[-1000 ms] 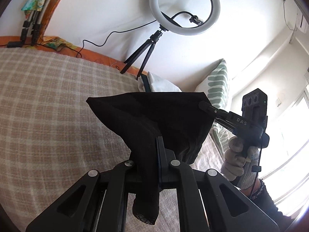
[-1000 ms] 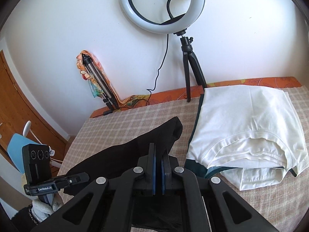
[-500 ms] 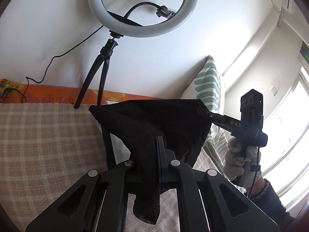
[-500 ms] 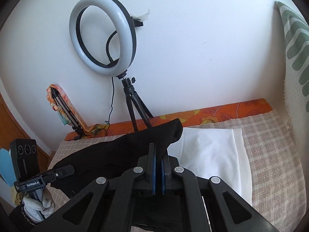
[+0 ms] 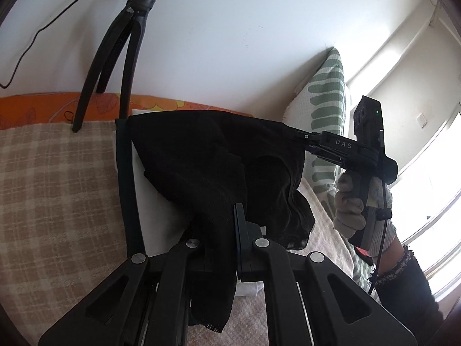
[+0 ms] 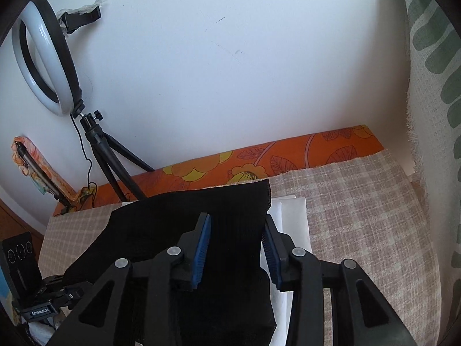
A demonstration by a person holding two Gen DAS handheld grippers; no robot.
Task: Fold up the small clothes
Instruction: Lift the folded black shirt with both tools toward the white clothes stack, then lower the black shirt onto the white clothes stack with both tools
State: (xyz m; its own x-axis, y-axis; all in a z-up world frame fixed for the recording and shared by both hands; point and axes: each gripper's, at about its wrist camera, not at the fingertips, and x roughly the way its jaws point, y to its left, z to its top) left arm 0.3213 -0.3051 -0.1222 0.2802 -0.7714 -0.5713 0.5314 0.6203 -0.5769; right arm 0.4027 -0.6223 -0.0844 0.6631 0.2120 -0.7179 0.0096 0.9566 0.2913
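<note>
The black garment (image 5: 219, 158) spans lengthwise from the clamped left gripper (image 5: 230, 225) to the parted right gripper (image 6: 236, 248), over white clothes (image 6: 291, 216) near the bed's (image 6: 360, 207) far edge.

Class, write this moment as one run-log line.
task: fold small clothes | left gripper: shut on black garment | right gripper: open, garment between jaws | beneath: white folded clothes

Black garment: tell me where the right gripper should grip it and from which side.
Probably the far right corner of the black garment, on its straight top edge. Come straight forward from the near side: the right gripper's open jaws straddle that strip of cloth, and the left gripper is shut on the other end, so a simple close should catch it.
</note>
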